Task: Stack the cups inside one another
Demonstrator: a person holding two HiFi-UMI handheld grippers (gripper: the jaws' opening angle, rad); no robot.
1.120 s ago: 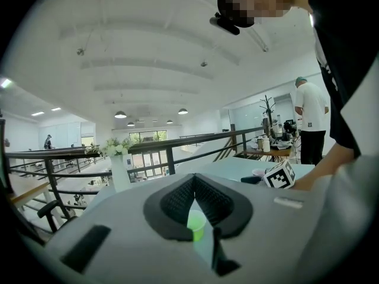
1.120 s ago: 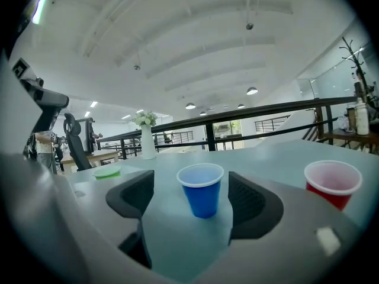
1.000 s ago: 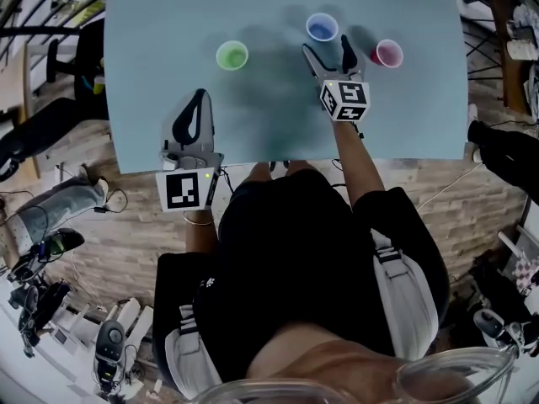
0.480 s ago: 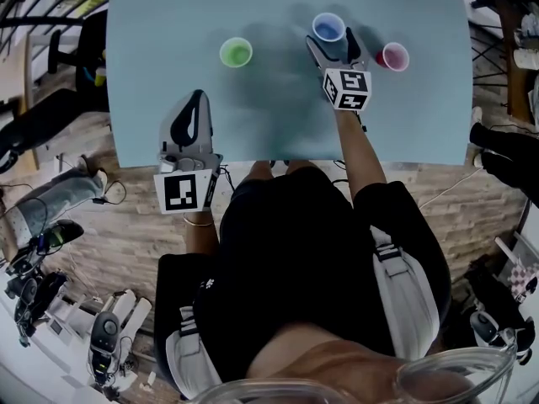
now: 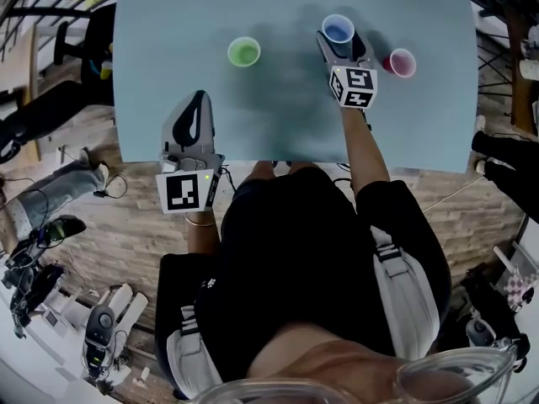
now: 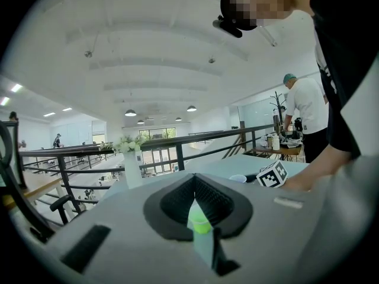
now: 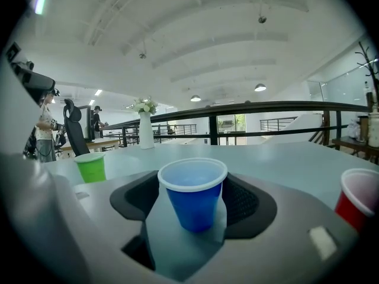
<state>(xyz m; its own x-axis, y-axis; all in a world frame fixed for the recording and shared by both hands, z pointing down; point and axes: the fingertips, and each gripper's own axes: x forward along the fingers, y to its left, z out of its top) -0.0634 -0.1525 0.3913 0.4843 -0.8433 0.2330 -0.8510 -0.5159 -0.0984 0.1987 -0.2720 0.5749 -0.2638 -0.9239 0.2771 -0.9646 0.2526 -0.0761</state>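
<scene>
Right gripper (image 5: 341, 44) has moved forward, so the blue cup (image 7: 193, 191) now stands upright on the table (image 5: 168, 74) between its jaws. They were just closing and now meet its rim on both sides. Green cup (image 5: 243, 52) and red cup (image 5: 402, 62) stand apart; all are empty. Left gripper (image 5: 193, 112) is pressed together and holds nothing.

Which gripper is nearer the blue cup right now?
Right. The right gripper, jaws just closing, flanks the blue cup; the left gripper sits back by the table's near edge, far left of it.
</scene>
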